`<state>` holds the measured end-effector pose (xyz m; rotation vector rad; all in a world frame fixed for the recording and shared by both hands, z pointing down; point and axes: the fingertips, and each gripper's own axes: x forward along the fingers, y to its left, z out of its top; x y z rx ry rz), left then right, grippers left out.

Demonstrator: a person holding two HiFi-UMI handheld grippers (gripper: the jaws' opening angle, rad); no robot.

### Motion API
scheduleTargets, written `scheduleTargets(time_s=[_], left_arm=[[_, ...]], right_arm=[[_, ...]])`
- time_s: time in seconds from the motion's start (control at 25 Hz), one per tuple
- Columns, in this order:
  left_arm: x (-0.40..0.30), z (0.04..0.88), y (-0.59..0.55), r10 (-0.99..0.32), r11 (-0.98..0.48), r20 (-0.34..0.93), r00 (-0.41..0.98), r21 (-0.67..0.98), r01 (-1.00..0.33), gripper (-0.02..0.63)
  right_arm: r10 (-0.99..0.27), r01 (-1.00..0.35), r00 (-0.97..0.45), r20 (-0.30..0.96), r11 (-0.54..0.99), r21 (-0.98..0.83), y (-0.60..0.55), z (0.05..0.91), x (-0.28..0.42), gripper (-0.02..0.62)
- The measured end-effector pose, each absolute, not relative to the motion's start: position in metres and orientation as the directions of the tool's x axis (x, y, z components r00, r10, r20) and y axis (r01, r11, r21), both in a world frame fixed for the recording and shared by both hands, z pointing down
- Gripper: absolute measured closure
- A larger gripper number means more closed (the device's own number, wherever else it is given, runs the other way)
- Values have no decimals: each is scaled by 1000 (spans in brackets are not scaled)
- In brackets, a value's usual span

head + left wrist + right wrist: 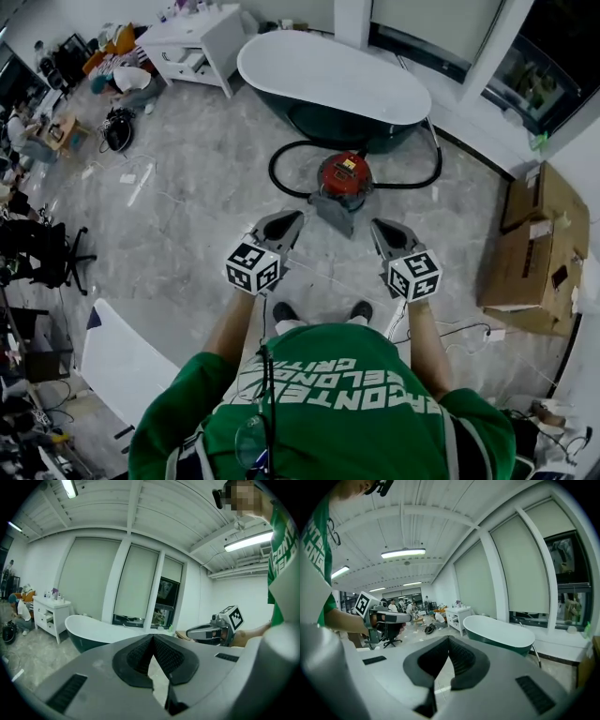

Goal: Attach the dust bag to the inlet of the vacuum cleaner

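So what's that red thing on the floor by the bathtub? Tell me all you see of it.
It is a vacuum cleaner: a round drum seen from above, its glossy red top bearing a yellow patch. It stands upright on the grey floor, just in front of the bathtub. A black hose loops across the floor on both sides of it. A grey piece lies against its near side; its material I cannot tell.
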<state>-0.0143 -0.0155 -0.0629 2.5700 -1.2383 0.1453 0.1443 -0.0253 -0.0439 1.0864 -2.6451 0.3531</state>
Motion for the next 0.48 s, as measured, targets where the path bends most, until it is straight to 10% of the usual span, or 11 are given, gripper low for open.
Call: scheduleTargets(time_s=[0.48], left_arm=[[-1, -72, -29, -727, -628, 149, 671, 252, -736, 603]], right_arm=[[-679, -731, -664, 313, 677, -81, -11, -58, 146, 587]])
